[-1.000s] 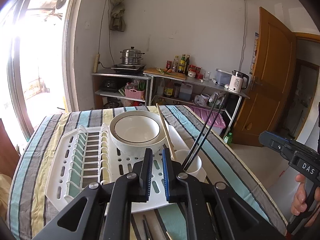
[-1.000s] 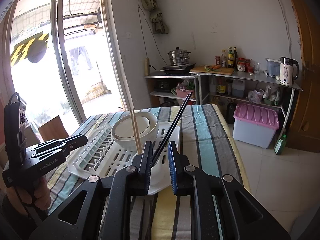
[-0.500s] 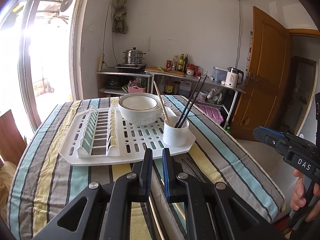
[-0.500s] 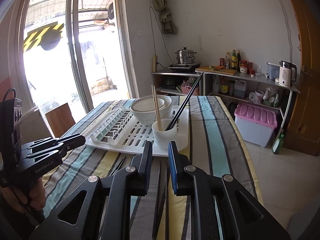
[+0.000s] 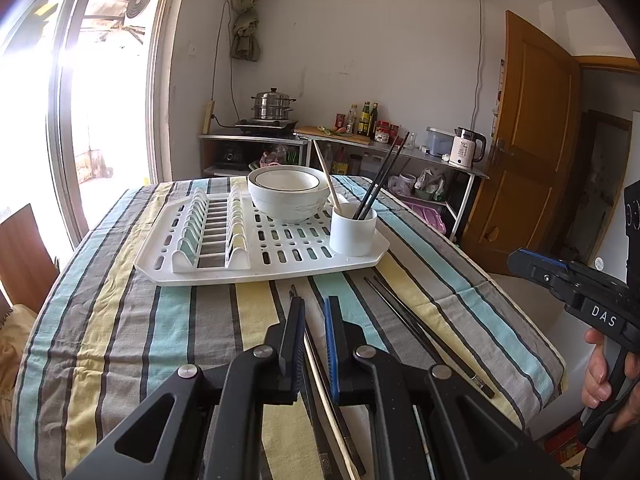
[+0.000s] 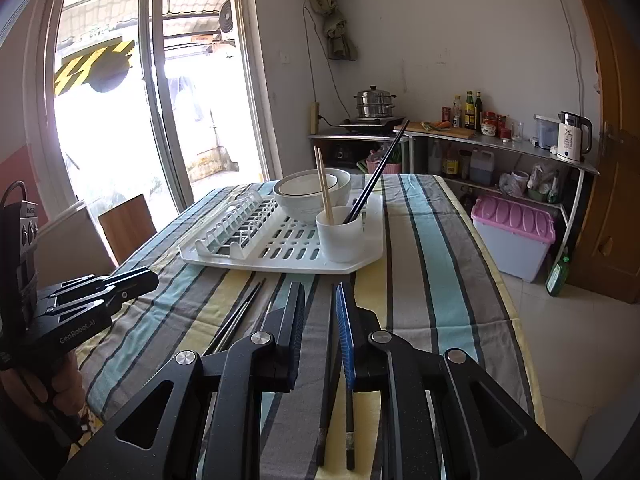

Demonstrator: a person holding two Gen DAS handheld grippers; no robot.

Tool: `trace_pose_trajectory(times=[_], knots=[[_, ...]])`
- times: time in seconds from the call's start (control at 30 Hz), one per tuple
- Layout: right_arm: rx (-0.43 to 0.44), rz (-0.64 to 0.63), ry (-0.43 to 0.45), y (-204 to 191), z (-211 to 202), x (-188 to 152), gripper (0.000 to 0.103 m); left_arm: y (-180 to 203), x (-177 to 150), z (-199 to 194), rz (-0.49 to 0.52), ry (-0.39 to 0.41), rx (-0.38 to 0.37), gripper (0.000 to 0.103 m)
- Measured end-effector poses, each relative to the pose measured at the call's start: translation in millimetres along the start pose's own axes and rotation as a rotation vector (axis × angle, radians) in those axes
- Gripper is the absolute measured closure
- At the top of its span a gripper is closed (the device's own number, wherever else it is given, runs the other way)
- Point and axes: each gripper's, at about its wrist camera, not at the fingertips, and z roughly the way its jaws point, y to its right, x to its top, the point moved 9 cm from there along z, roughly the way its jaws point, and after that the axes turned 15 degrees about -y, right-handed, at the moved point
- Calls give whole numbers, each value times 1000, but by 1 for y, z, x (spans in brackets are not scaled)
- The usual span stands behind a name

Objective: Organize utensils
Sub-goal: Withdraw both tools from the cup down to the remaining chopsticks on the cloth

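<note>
White plastic is what the round cup (image 5: pixel 353 234) on the white slotted drying rack (image 5: pixel 276 268) is made of, and light wooden chopsticks (image 6: pixel 324 184) and black chopsticks (image 5: pixel 380 174) are stood in it. Both grippers have been pulled back from the cup since a second ago, so that drop looks done. More black chopsticks (image 6: pixel 236 316) are left flat on the striped cloth (image 5: pixel 160 320). The left gripper (image 5: pixel 314 336) and right gripper (image 6: pixel 320 328) are held over them, jaws a little apart, with nothing gripped. Stacked white bowls (image 5: pixel 288 194) are sat behind the cup.
</note>
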Motion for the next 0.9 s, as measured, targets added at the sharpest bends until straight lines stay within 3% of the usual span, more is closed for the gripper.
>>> trace_pose_trajectory(times=[0.2,0.9], knots=[[7,2,-25,1,9,-7,86,-7,-8,12,-7,-35,8,87],[64,-13,-125,-12,55,-12,86,-20,-25,85,-4,-223,13,85]])
